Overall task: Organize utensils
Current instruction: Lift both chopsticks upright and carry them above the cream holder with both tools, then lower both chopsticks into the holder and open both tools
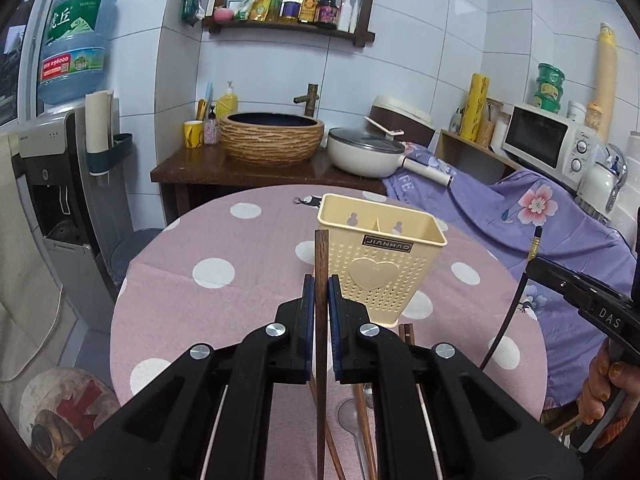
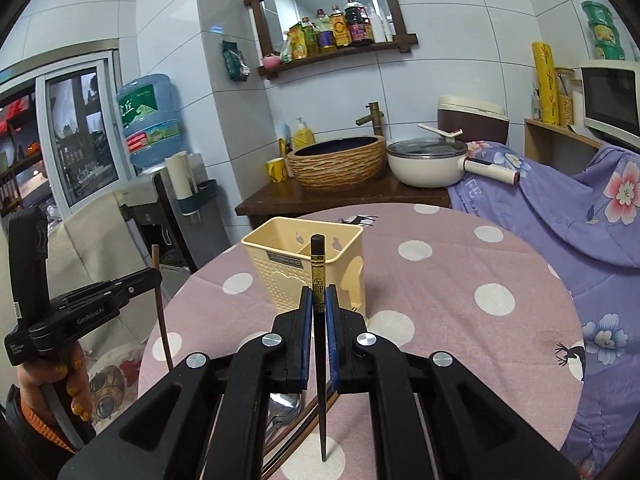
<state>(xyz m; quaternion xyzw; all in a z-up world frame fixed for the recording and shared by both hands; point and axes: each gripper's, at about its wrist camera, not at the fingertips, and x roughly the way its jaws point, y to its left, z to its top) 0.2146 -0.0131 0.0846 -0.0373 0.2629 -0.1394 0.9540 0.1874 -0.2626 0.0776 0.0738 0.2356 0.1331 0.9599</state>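
Note:
My left gripper (image 1: 321, 284) is shut on a brown wooden chopstick (image 1: 321, 256) that stands nearly upright, lifted above the table. My right gripper (image 2: 319, 294) is shut on a black chopstick (image 2: 318, 268) with a gold band, also upright. A cream plastic utensil holder (image 1: 380, 264) (image 2: 304, 260) with two compartments stands just beyond both grippers on the pink dotted tablecloth (image 1: 240, 272). More wooden chopsticks (image 1: 362, 420) and a metal spoon (image 2: 282, 416) lie on the cloth beneath the grippers. The right gripper (image 1: 532, 264) with its black chopstick shows in the left wrist view; the left gripper (image 2: 156, 272) shows in the right wrist view.
Behind the round table stand a wooden counter (image 1: 240, 168) with a woven-look basin (image 1: 272, 136), a white lidded pan (image 1: 364, 152) and a yellow cup (image 1: 193, 133). A water dispenser (image 1: 52, 168) is at the left. A purple floral cloth (image 1: 540, 220) and a microwave (image 1: 548, 140) are at the right.

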